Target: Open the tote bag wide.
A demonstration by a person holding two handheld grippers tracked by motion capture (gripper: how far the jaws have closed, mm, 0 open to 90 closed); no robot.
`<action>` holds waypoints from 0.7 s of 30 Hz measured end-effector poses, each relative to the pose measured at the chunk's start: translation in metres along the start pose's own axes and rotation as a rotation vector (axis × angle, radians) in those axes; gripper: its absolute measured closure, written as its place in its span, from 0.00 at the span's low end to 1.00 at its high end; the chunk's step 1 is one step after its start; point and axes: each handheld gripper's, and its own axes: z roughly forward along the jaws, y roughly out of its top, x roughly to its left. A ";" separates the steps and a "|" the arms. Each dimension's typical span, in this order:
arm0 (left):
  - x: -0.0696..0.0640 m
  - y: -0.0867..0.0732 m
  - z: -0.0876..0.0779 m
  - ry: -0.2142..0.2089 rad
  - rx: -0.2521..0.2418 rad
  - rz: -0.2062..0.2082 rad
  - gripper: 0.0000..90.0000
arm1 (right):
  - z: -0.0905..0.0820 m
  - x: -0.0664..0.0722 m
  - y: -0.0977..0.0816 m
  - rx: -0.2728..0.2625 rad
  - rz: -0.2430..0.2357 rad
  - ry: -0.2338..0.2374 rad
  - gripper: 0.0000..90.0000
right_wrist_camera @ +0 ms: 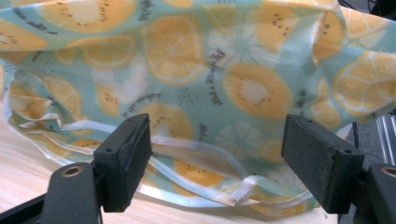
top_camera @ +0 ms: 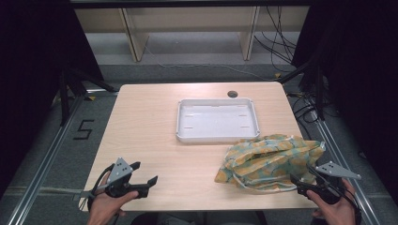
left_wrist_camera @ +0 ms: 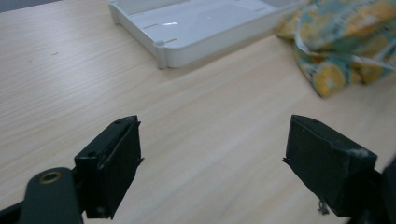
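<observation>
Right tongs (right_wrist_camera: 215, 163): jaws spread wide, nothing gripped. The crumpled citrus-print cloth bag (right_wrist_camera: 201, 79) lies on the desk (top_camera: 145, 136) directly ahead of them; its pale drawstring (right_wrist_camera: 196, 179) runs between the jaws, no pad pressing on it. Left tongs (left_wrist_camera: 212, 163): jaws wide apart over bare desk, empty; the bag lies well ahead and off to their right. White tray (top_camera: 218, 121) sits beyond both tongs, just behind the bag.
</observation>
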 end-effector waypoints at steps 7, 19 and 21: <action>-0.001 -0.004 -0.003 0.008 0.010 -0.012 0.19 | -0.002 0.004 0.001 0.002 0.042 -0.013 0.28; -0.003 -0.003 0.001 -0.002 0.029 0.008 0.19 | -0.001 0.001 0.000 -0.008 0.053 0.001 0.28; -0.004 -0.003 0.002 0.000 0.028 0.000 0.19 | -0.001 0.001 0.000 -0.007 0.053 0.001 0.28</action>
